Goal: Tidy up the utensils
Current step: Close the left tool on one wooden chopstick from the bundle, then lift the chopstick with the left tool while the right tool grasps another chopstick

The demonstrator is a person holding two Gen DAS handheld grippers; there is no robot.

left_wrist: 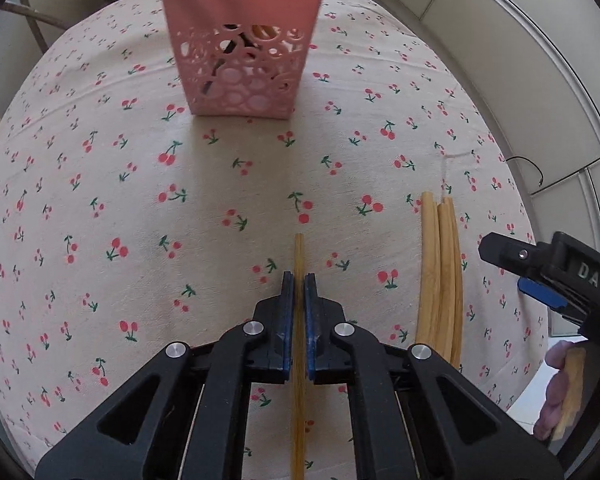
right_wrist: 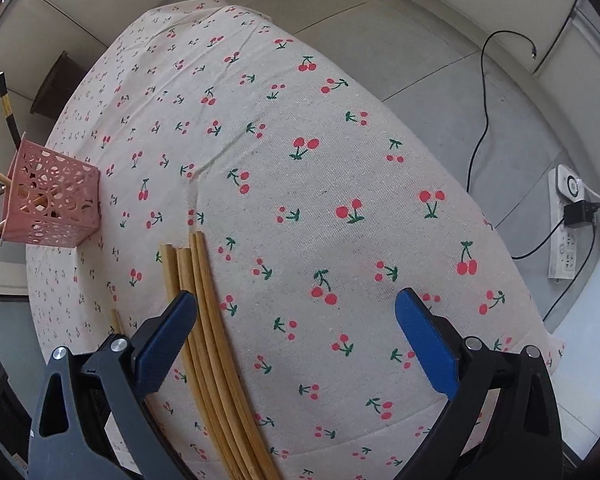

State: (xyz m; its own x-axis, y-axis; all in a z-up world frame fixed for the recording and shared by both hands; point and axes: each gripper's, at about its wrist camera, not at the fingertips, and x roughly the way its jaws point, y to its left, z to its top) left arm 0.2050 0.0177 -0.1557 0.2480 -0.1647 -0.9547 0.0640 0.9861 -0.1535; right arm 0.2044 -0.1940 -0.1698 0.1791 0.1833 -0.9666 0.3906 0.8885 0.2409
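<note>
My left gripper (left_wrist: pixel 299 280) is shut on a single bamboo chopstick (left_wrist: pixel 299 252), whose tip sticks out ahead of the blue pads above the cherry-print tablecloth (left_wrist: pixel 140 200). A pink perforated holder (left_wrist: pixel 244 52) stands at the far side with several utensils in it. To the right lie several bamboo chopsticks (left_wrist: pixel 440 280) side by side on the cloth. In the right wrist view my right gripper (right_wrist: pixel 296 312) stands open, its left finger over those chopsticks (right_wrist: pixel 208 320), nothing between the pads. The holder (right_wrist: pixel 52 208) sits at far left there.
The table edge drops off to a grey tiled floor (right_wrist: pixel 420 60) on the right, where a white power strip (right_wrist: pixel 568 232) and black cable (right_wrist: pixel 484 120) lie. A dark pot (right_wrist: pixel 56 84) stands beyond the table. A hand (left_wrist: pixel 556 392) grips the right tool's handle.
</note>
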